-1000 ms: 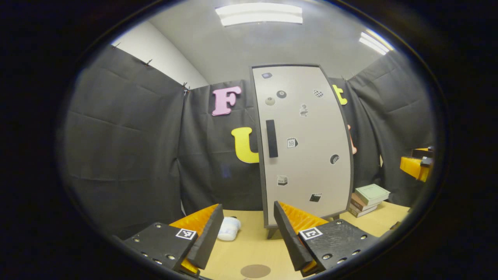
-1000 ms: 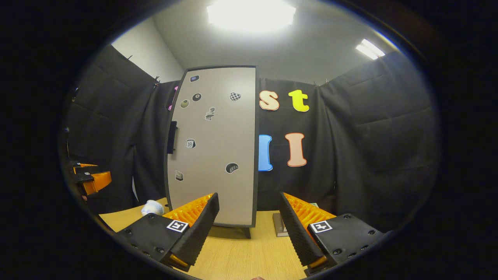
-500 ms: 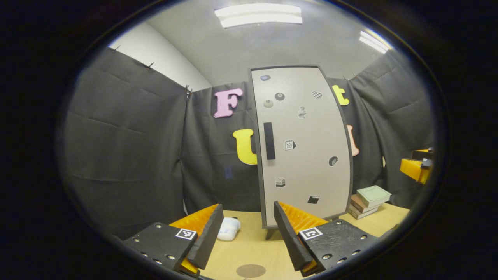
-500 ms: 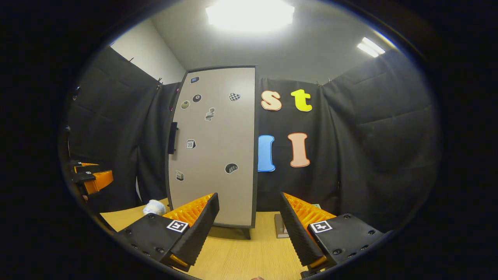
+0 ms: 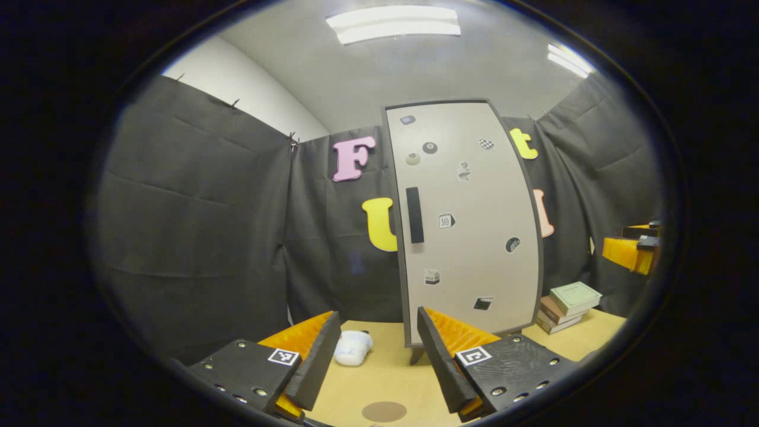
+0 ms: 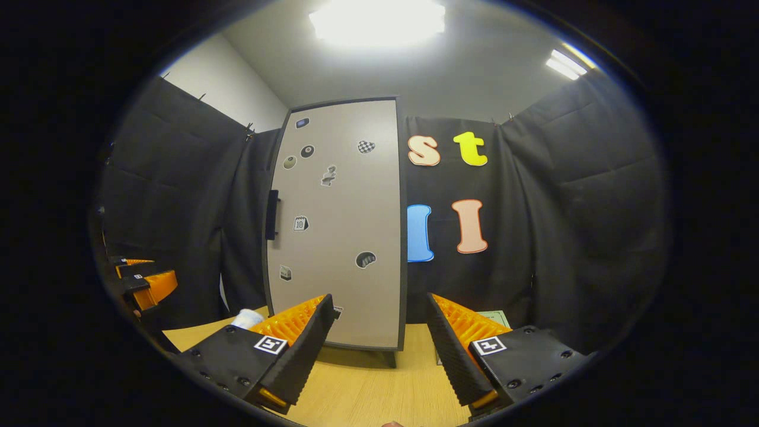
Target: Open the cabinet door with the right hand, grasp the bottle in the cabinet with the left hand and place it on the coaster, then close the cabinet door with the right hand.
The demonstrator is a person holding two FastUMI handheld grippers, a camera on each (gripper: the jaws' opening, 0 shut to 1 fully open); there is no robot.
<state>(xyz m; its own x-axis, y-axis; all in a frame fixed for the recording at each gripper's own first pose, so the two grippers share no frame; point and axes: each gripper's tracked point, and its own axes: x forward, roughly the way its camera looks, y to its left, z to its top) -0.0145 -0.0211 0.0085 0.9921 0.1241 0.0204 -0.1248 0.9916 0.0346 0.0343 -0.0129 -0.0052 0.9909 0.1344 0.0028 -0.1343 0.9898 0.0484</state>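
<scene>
In the left gripper view, a white bundle (image 5: 352, 347), perhaps cloth, lies left of the cabinet (image 5: 468, 225). The brown coaster (image 5: 384, 411) sits before the cabinet's closed door; books (image 5: 566, 305) are stacked to its right. The left gripper (image 5: 373, 356) and right gripper (image 6: 379, 347) both gape wide, empty.

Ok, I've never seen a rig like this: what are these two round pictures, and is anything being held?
Each picture comes from a camera riding on a hand-held two-finger gripper, looking along its fingers. The left gripper and right gripper are both open and hold nothing. Ahead stands a tall grey cabinet with stickers and a dark bar handle, its door shut. On the light wooden table lie a round brown coaster, a crumpled white cloth and a stack of books.
</scene>
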